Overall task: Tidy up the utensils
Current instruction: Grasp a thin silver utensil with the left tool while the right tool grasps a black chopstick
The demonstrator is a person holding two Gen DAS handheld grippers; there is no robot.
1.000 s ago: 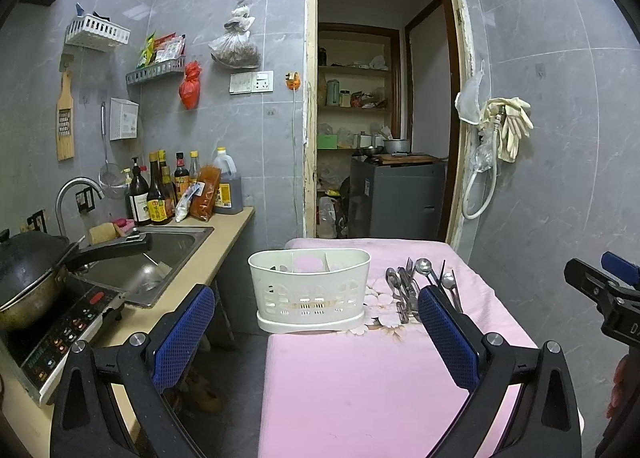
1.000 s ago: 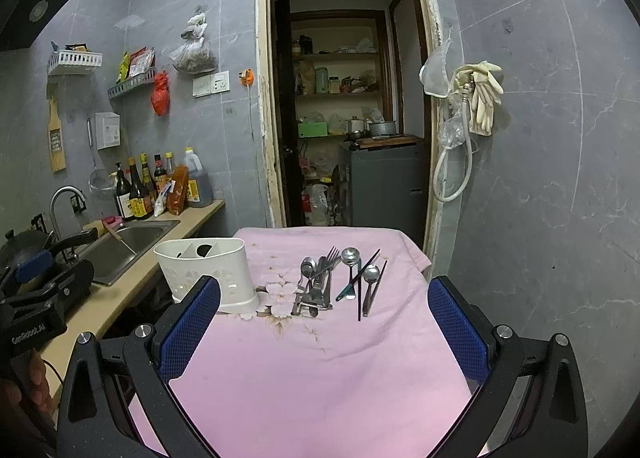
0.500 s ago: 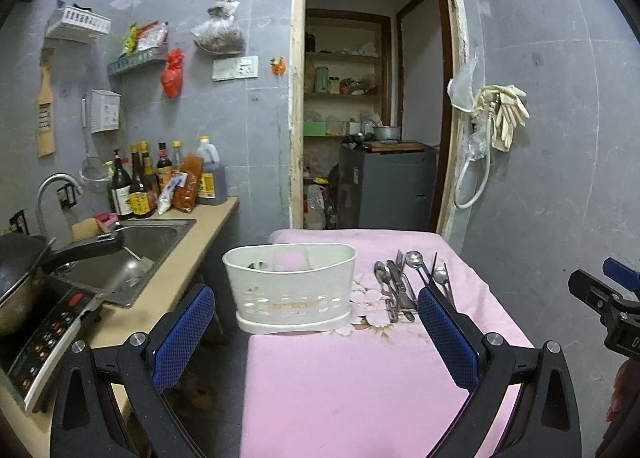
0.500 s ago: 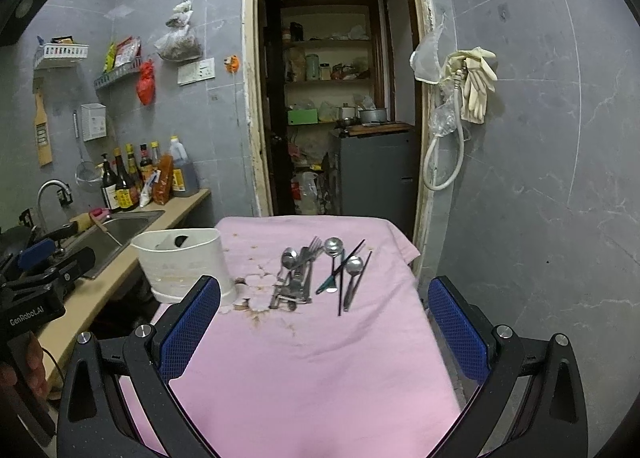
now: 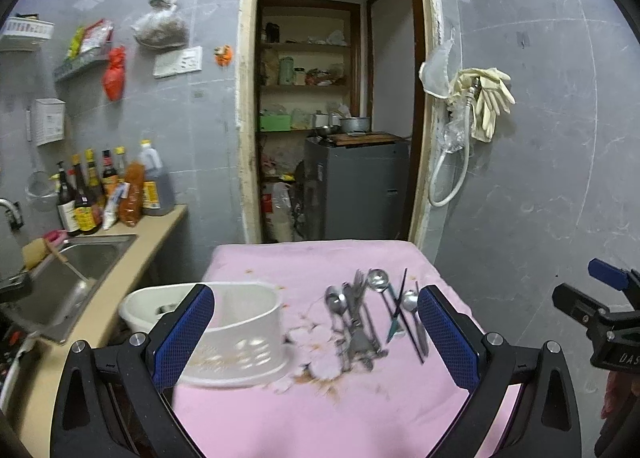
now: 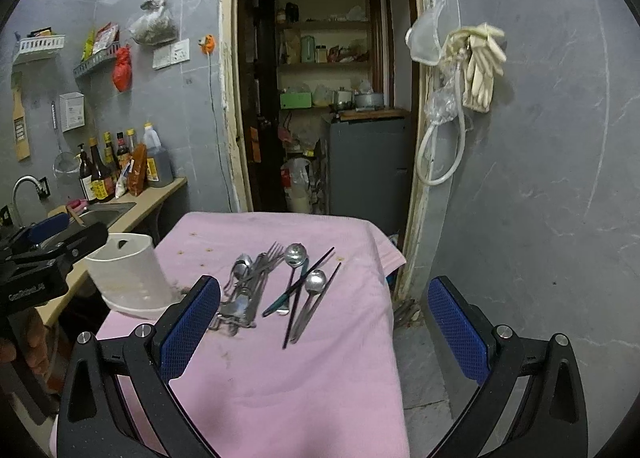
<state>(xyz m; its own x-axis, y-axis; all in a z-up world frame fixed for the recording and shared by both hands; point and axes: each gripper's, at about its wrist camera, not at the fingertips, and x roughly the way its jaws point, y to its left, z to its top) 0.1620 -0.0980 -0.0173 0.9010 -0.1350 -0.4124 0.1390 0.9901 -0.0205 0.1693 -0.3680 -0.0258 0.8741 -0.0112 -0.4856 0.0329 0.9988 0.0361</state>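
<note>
A white slotted utensil caddy (image 5: 236, 334) stands at the left of the pink-covered table (image 5: 320, 410); it also shows in the right wrist view (image 6: 128, 278). A pile of forks and spoons (image 6: 248, 282) lies beside it. Two spoons (image 6: 296, 254) and dark chopsticks (image 6: 308, 298) lie just right of the pile. The same utensils show in the left wrist view (image 5: 356, 318). My left gripper (image 5: 316, 338) is open and empty above the table's near part. My right gripper (image 6: 324, 330) is open and empty, short of the utensils.
A counter with a steel sink (image 5: 68, 278) and several sauce bottles (image 5: 108, 193) runs along the left. A doorway (image 5: 332, 117) with shelves and a grey cabinet is behind the table. A hose and gloves (image 6: 472, 69) hang on the right wall.
Both grippers have moved forward toward the table and tilted down, so the caddy and utensils look closer. Both stay open and empty.
</note>
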